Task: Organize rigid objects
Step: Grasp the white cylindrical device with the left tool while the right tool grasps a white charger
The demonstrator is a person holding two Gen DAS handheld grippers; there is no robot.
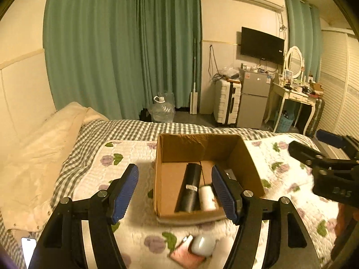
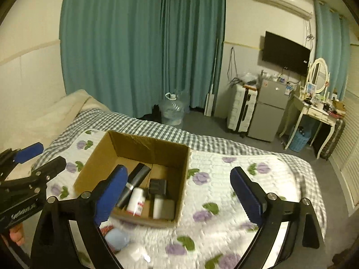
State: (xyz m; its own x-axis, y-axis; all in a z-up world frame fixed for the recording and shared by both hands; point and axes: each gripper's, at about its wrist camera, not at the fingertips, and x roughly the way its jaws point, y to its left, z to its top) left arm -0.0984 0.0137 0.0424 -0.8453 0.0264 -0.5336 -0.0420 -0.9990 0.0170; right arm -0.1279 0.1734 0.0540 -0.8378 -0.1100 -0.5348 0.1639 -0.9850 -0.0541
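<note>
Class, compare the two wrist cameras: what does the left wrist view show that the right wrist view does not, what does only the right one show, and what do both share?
Only the left wrist view shows the phone at the bed's edge and a pink packet.

Only the right wrist view shows the small black box and a second white container inside the cardboard box.

Both show the cardboard box, its black tube and white bottle, and both grippers, left and right, open and empty.

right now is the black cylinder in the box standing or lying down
Lying down: the black cylinder rests lengthwise on the cardboard box floor beside a white bottle.
</note>
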